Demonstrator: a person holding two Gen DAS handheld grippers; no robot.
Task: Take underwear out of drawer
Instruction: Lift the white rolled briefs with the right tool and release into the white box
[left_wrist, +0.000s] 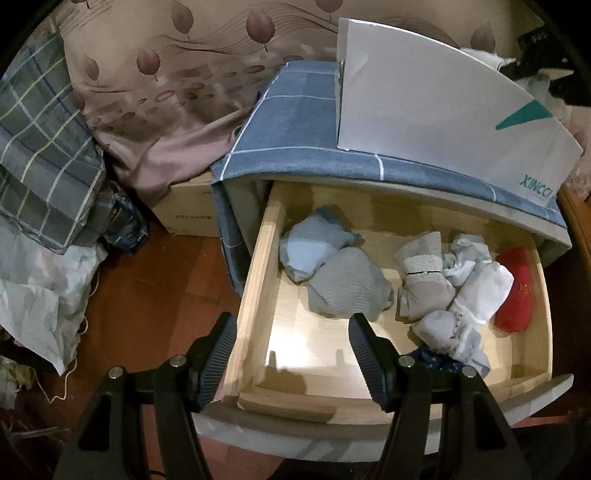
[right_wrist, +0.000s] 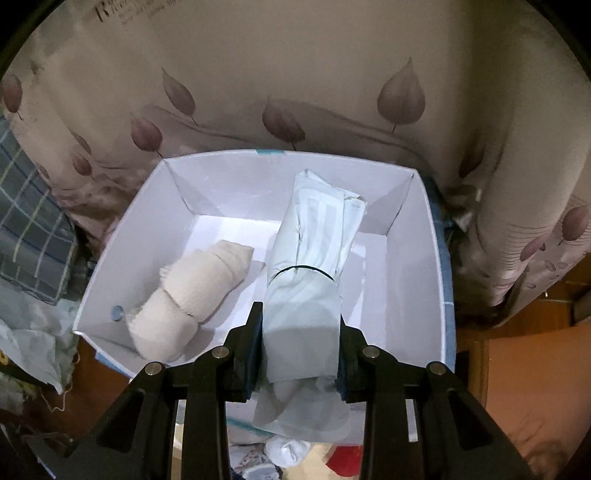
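While the left gripper (left_wrist: 291, 354) hung with fingers apart over the open drawer (left_wrist: 258, 295), roughly seven rolled underwear bundles (left_wrist: 349, 282) lay inside, one of them red (left_wrist: 515, 291). The right gripper (right_wrist: 300, 343) was clamped on a pale green roll (right_wrist: 310, 266) above the white box (right_wrist: 417, 258), marked "XINCCI", beside one beige roll (right_wrist: 192, 288).

Black angular plastic gripper frames; ribbed dark pads (left_wrist: 221, 350); round silver screws (right_wrist: 221, 352) at finger pivots.

In the white box (right_wrist: 413, 258), two rolled garments: one beige (right_wrist: 192, 291), one pale green (right_wrist: 310, 266) between my fingers.
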